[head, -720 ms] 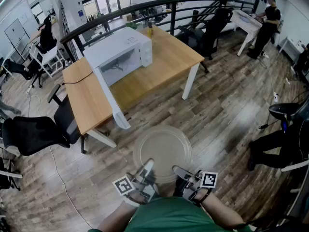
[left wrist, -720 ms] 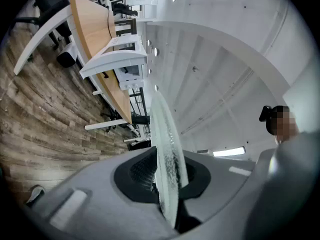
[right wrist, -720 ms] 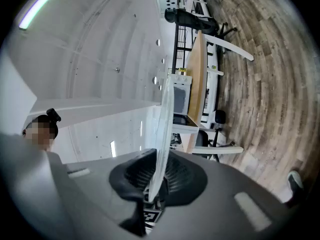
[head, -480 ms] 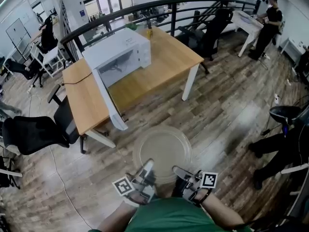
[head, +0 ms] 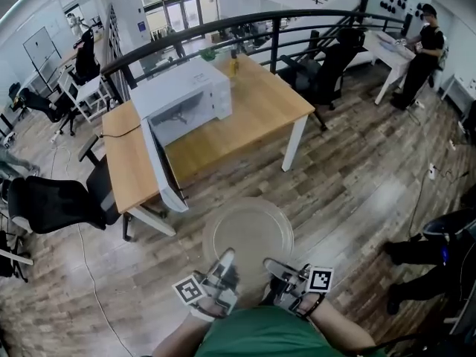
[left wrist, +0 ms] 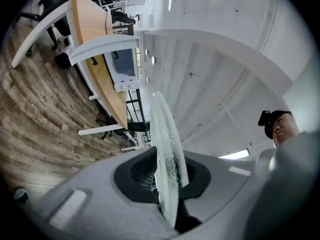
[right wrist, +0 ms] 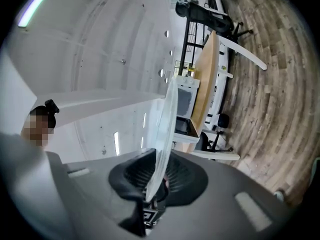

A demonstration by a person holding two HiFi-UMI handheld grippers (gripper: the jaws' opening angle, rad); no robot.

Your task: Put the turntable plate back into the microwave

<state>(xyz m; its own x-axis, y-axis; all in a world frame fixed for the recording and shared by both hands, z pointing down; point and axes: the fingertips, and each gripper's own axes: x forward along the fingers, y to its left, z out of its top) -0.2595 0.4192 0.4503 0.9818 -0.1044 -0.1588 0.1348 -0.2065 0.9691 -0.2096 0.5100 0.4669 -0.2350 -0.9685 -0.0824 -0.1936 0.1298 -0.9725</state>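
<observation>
A clear round glass turntable plate [head: 249, 234] is held flat above the wooden floor, close to my body. My left gripper [head: 225, 262] is shut on its near left rim and my right gripper [head: 274, 266] is shut on its near right rim. The left gripper view shows the plate [left wrist: 167, 159] edge-on between the black pads. In the right gripper view the plate [right wrist: 162, 134] likewise stands edge-on in the grip. The white microwave [head: 182, 95] sits on the wooden table [head: 223, 125] ahead, and its door [head: 161, 166] hangs open toward me.
Black office chairs [head: 52, 203] stand left of the table and another [head: 327, 65] behind it. A black railing [head: 245, 17] runs behind the table. A person [head: 420, 54] stands by a white desk at far right. Someone's dark legs [head: 424, 251] are at my right.
The view has shifted a little: the table and microwave sit slightly nearer and lower left in the frame. The plate stays gripped by both grippers in the same way.
</observation>
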